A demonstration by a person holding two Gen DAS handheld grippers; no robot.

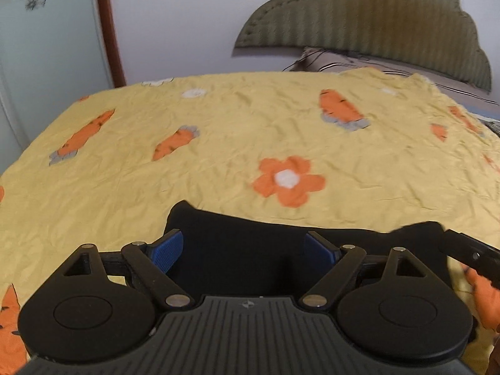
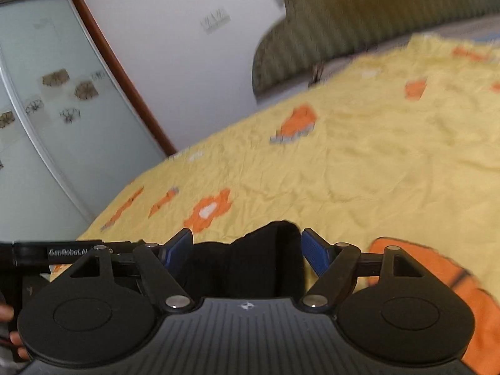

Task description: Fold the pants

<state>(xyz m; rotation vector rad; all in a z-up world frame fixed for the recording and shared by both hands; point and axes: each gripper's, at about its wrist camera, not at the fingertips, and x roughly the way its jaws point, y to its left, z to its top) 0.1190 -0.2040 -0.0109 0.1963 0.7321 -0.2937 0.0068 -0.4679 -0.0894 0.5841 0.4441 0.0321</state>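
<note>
The black pants [image 1: 250,228] lie folded on the yellow bedspread, close in front of both grippers. My left gripper [image 1: 244,245] is open, its blue pads [image 1: 170,250] wide apart above the dark cloth and not pressing on it. In the right wrist view a raised fold of the pants [image 2: 275,243] stands between the blue pads [image 2: 315,251] of my right gripper [image 2: 247,247], which is open too. Part of the right gripper [image 1: 468,256] shows at the right edge of the left wrist view. The left gripper's body [image 2: 62,251] shows at the left of the right wrist view.
The yellow bedspread [image 1: 218,156] has orange carrots and flowers and stretches far ahead. A green padded headboard [image 1: 375,22] and a striped pillow [image 1: 343,62] lie beyond it. A frosted wardrobe door [image 2: 47,109] stands to the left. A person's fingers [image 2: 9,312] show at the lower left.
</note>
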